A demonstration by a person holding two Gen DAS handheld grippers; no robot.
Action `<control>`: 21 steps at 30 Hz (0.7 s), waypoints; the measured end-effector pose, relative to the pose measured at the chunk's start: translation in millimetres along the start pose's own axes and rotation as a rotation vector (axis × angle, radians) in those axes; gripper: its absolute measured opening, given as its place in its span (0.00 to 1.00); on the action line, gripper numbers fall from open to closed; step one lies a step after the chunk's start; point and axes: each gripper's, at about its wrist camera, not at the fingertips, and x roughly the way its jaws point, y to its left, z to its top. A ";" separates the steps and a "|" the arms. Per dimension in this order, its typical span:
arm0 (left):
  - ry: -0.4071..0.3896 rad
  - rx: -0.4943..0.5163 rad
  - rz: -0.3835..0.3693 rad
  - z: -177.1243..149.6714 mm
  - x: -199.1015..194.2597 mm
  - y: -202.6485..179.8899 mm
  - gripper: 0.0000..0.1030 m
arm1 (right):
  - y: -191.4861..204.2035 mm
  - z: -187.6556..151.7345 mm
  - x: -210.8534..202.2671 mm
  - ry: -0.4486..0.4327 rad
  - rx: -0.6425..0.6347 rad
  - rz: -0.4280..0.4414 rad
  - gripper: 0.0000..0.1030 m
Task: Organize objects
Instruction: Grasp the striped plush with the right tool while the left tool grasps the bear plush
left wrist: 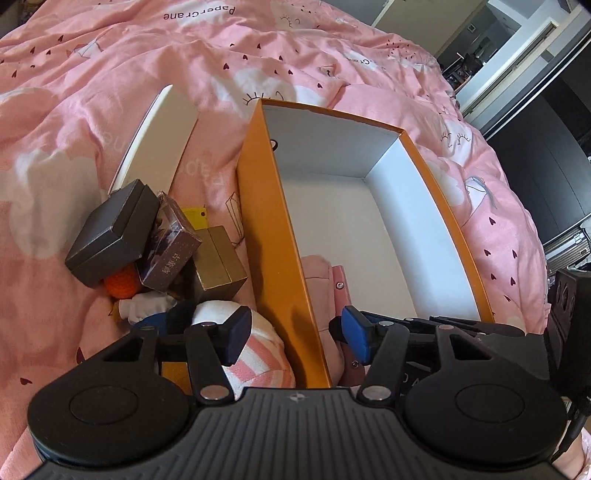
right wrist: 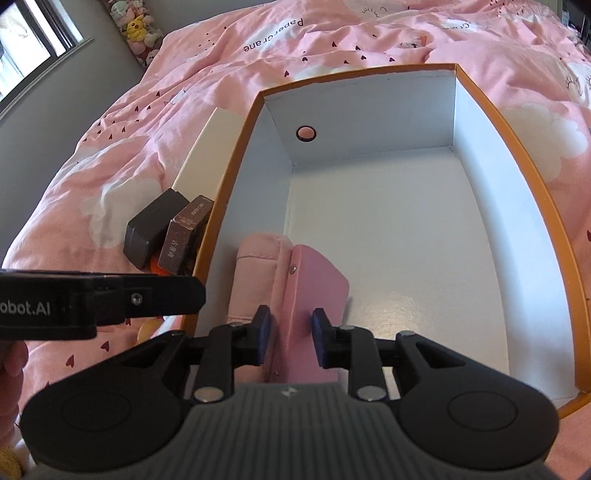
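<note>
An orange box [left wrist: 269, 236] with a white inside [right wrist: 406, 229] lies open on the pink bed. My right gripper [right wrist: 291, 341] is shut on a pink pouch [right wrist: 314, 288] and holds it inside the box at the near left corner; the pouch also shows in the left wrist view [left wrist: 317, 269]. My left gripper [left wrist: 291, 334] is open and empty, straddling the box's left wall. Left of the box lies a pile: a black box [left wrist: 110, 232], a brown card box [left wrist: 170, 254], a gold box [left wrist: 218, 264], an orange knitted ball [left wrist: 122, 284] and a pink-striped plush [left wrist: 255, 362].
The white box lid [left wrist: 159, 136] lies on the pink duvet [left wrist: 92, 92] behind the pile. A dark wardrobe and a metal case [left wrist: 569, 240] stand past the bed's right edge. Plush toys [right wrist: 136, 26] line the wall by a window.
</note>
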 end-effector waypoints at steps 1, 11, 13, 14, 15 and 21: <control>0.001 -0.011 -0.001 -0.6 0.7 2.6 0.64 | -2.6 0.2 0.7 0.002 0.022 0.016 0.27; -0.025 -0.059 -0.012 -5.4 -4.8 17.8 0.64 | -14.7 -0.6 -8.3 -0.026 0.114 0.049 0.27; -0.034 -0.059 -0.014 -5.3 -8.6 19.0 0.63 | -13.5 -0.3 -9.9 -0.035 0.107 0.039 0.27; -0.039 -0.057 -0.014 -5.2 -11.3 19.2 0.63 | -12.6 -0.2 -11.7 -0.043 0.101 0.034 0.28; -0.043 -0.054 -0.015 -5.0 -14.4 19.3 0.63 | -11.1 0.1 -14.9 -0.058 0.091 0.030 0.30; -0.121 -0.055 0.017 -2.1 -45.5 28.4 0.60 | 15.0 7.5 -39.0 -0.170 -0.047 0.029 0.37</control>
